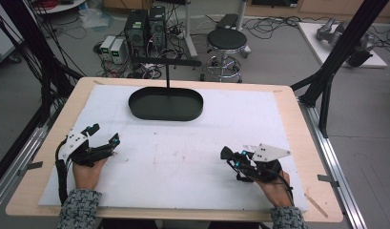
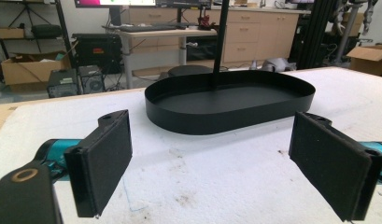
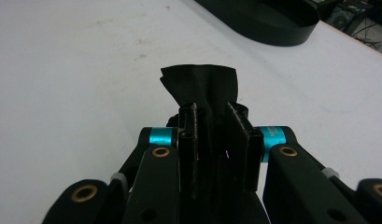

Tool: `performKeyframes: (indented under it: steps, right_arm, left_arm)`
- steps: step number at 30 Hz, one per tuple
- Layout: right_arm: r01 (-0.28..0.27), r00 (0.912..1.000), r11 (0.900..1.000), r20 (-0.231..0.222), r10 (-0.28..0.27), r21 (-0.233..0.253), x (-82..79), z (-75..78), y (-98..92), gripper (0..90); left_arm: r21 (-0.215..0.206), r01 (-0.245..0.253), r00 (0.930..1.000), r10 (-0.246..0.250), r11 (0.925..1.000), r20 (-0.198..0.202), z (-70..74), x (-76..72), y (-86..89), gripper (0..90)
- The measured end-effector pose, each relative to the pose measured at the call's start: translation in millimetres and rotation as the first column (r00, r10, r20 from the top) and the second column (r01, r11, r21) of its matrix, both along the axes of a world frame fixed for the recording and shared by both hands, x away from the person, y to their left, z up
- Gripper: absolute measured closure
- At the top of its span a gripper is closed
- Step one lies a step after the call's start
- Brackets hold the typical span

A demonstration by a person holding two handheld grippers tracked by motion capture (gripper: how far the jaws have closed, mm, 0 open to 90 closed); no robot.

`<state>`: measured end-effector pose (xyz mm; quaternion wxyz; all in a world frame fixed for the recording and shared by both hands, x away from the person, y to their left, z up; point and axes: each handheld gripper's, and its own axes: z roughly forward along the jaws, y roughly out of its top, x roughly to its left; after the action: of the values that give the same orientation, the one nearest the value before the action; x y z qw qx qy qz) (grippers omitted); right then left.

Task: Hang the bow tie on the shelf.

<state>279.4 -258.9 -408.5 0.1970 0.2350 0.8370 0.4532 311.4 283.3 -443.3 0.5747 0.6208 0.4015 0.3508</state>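
My right gripper (image 1: 232, 157) rests low on the white mat at the right, jaws shut on a small crumpled black piece (image 1: 225, 152). In the right gripper view that black piece (image 3: 200, 84) sticks out beyond the closed jaws of the gripper (image 3: 213, 114). My left gripper (image 1: 104, 134) sits at the mat's left side, open, with nothing between its pads. In the left gripper view the gripper (image 2: 214, 140) faces a black oval tray (image 2: 226, 119), which lies some way ahead.
The black oval tray (image 1: 135, 104) lies at the back middle of the white mat (image 1: 183, 157), with a thin black post (image 1: 168, 76) rising from it. Wooden table edges (image 1: 304, 143) frame the mat. A stool (image 1: 226, 45) and computers stand beyond the table.
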Motion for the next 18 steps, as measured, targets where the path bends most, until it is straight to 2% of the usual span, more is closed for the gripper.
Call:
performKeyframes:
  steps: [5,12,18]
  right_arm:
    - [0.018,0.9998,1.000,0.010,-0.018,0.017,16.4,11.7,12.3,74.9]
    - [0.039,0.9991,0.999,0.017,-0.040,0.017,43.4,27.0,32.0,75.2]
    - [0.057,0.9978,0.997,0.033,-0.058,0.049,71.0,41.6,48.8,75.3]
  left_arm:
    - [-0.001,0.002,1.0000,-0.002,1.0000,0.002,0.0,0.1,0.1,13.5]
    - [-0.004,0.001,1.0000,-0.001,1.0000,0.005,0.2,-0.1,0.2,13.5]
    - [-0.007,0.004,1.0000,-0.004,1.0000,0.006,0.2,-0.1,0.4,13.5]
